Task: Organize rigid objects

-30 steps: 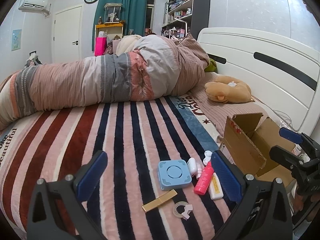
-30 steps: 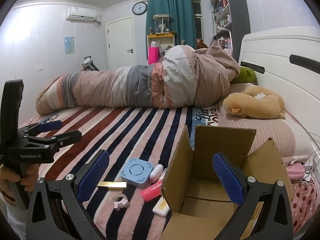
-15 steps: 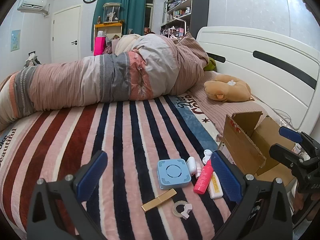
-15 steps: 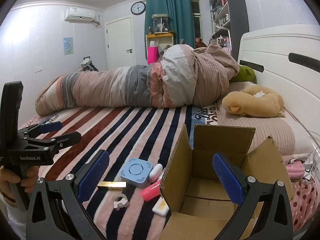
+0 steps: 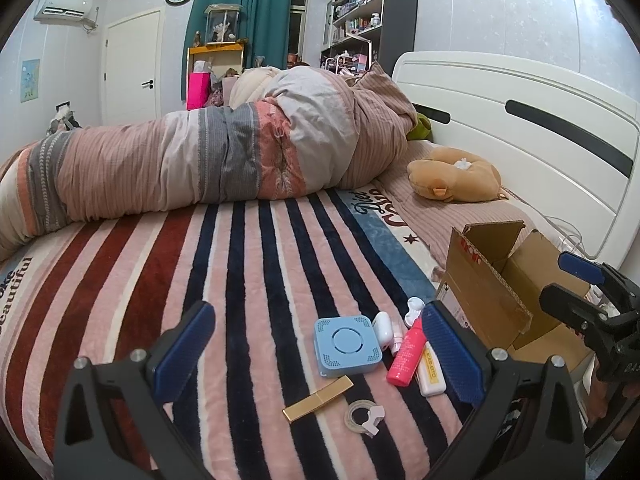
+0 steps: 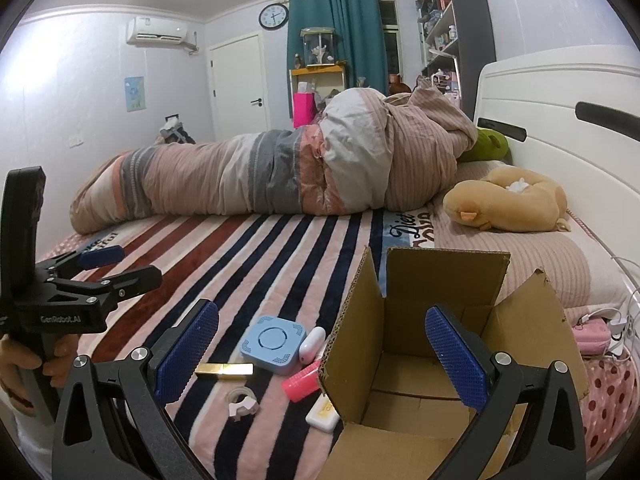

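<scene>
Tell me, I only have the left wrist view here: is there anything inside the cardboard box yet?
Observer: No. The right wrist view looks down into the cardboard box, and only its bare bottom shows.
Reviewer: What lies past the box on the far side?
Observer: A pink case with white cables, on the polka-dot sheet by the headboard.
Reviewer: Is the left gripper holding anything?
Observer: No. From the right wrist view the left gripper is open and empty, above the striped blanket.
</scene>
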Motion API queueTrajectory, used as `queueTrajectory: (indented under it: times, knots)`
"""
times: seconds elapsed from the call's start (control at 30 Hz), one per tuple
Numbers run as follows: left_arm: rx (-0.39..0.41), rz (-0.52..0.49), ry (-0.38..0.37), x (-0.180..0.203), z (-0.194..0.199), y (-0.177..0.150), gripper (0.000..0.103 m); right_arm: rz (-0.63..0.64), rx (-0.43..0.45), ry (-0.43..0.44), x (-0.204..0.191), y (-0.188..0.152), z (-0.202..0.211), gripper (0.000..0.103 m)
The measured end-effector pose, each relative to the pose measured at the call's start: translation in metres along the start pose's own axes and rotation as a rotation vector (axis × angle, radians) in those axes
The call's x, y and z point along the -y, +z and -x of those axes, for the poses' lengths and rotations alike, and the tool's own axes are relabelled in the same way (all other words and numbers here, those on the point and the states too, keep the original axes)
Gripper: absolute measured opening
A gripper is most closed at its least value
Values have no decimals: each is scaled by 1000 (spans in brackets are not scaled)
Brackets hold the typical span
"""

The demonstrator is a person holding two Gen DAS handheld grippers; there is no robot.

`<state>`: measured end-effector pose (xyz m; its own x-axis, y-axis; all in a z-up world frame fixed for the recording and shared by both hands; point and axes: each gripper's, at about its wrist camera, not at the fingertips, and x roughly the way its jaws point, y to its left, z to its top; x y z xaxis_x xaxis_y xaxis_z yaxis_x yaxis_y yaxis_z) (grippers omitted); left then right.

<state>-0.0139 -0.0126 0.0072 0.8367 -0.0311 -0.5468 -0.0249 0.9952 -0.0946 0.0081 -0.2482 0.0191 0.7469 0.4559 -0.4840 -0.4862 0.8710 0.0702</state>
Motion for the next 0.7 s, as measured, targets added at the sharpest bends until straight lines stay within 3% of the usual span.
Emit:
queueTrajectory:
  times: [0.37,0.53,0.63,0.7]
  knots:
    - [-15,11,-13,-11,-3,-6,103,18,21,-38,-4,-1,-1,103]
    - [-16,21,3,-37,-7,-14,103,80,17,-22,-33,8,-13,81]
    - [-20,22,-4,-61,-12,-21,103,132,-38,14,-57,9,-34,72]
    - [-28,21,7,-75,-19,-26,103,152,-105,74,-72,7,-57,72]
